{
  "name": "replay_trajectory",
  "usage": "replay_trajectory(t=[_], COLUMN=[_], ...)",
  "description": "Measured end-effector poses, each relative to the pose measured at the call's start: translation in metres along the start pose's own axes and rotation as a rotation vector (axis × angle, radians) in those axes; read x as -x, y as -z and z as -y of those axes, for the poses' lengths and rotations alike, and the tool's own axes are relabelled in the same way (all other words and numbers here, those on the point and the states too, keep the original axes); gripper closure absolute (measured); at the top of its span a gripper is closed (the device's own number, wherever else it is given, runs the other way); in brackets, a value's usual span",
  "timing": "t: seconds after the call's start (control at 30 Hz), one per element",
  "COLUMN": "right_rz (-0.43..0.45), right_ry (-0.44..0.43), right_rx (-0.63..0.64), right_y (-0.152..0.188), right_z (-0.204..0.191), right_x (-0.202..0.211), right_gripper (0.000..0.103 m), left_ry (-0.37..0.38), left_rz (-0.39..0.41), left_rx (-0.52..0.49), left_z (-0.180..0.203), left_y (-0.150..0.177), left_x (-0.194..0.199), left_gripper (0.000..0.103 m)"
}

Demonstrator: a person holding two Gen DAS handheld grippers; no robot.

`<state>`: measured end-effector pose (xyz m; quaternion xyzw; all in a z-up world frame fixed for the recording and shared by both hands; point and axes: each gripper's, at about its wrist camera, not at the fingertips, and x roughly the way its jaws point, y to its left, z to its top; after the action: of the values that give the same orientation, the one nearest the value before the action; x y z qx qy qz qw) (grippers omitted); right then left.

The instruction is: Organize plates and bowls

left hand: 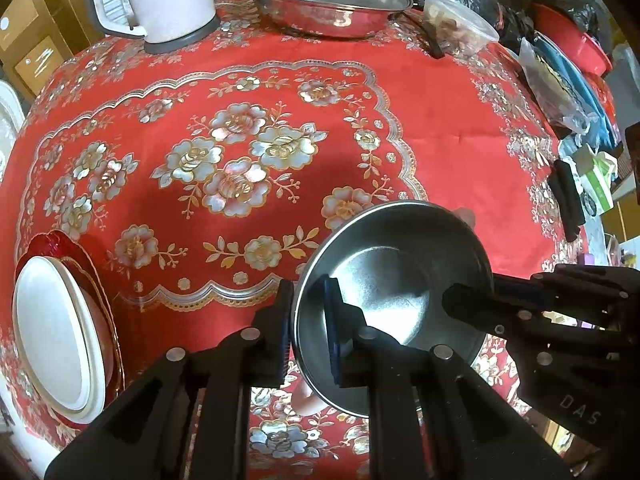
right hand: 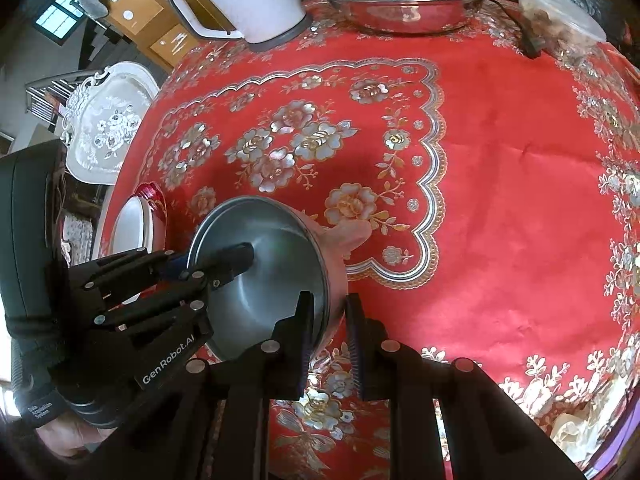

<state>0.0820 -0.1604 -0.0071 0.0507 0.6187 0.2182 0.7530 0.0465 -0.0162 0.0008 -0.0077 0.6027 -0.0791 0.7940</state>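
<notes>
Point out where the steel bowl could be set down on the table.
Bare cloth runs mid-table between the plate stack, kettle and lidded pan. The right edge is crowded with bags. Both grippers hold the steel bowl.

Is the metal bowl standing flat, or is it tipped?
Tipped. The metal bowl shows its empty inside toward both cameras, with the left gripper and right gripper each clamped on its rim.

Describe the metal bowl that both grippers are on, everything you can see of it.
The metal bowl is round, with a dull grey brushed inside, a flat bottom and a thin rolled rim; it looks like stainless steel. It is empty and tilted, its opening towards the cameras, above the red flowered tablecloth. The left gripper pinches its rim on one side, one finger inside and one outside; the right gripper pinches the opposite rim the same way. Something pinkish shows behind its far edge; I cannot tell what.
</notes>
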Motion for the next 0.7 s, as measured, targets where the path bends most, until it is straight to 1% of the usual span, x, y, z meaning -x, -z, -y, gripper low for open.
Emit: replay_trajectory(t=[0.17,0.37,0.7], right_rz=[0.006,0.017,0.022], right_ry=[0.000,-0.010,-0.047], right_rx=[0.014,0.062,0.196], right_y=[-0.002,-0.008,-0.025], right_z=[-0.007,-0.032,-0.102], right_x=[0.002,0.006,0.002], right_gripper=[0.086,0.085,0.085], left_ry=[-0.003,-0.018,-0.070], left_rz=[0.011,0.039,0.095], left_rx=[0.016,0.066,0.189], left_z=[-0.006,-0.027,-0.085], left_y=[-0.001,0.002,0.019], left_x=[0.006,0.023,0.055], left_gripper=[0.090,0.090,0.090])
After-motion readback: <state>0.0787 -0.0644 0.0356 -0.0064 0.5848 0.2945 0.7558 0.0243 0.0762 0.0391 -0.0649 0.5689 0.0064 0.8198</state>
